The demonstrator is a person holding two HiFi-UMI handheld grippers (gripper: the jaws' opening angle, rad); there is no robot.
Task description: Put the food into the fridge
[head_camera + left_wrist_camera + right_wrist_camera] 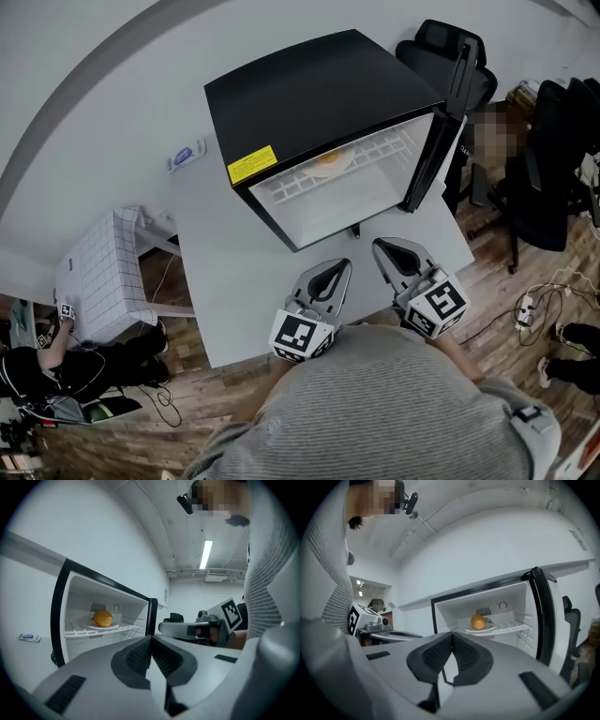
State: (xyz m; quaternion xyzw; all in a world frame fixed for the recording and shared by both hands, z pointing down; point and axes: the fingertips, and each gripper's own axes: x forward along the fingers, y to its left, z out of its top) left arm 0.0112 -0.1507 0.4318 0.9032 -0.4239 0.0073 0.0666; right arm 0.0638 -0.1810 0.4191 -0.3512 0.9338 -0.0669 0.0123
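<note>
Food: the round orange food (328,160) lies on a shallow white plate (107,626), which rests on the white wire shelf (380,148) inside the black mini fridge (309,89), towards its back wall.

Food's shape: close to a ball, with no long axis that shows.

Fridge: it stands on the far part of the white worktop (234,272), mouth towards the person. Its black door (429,155) is swung wide open at the right.

Left tool: the left tool (339,268) is pressed together with nothing in it, above the near edge of the worktop.

Right tool: the right tool (382,247) is also pressed together and empty, just beside the left one.

Direction: the food lies on the far side of both tools, well apart from them and almost in line with the left tool.

Task state: by the look of it, the food is already in place, with only the door left to close.

Key relation: the door's free edge stands far and right of the tools, so the right tool is the nearer one to swing it leftward.
</note>
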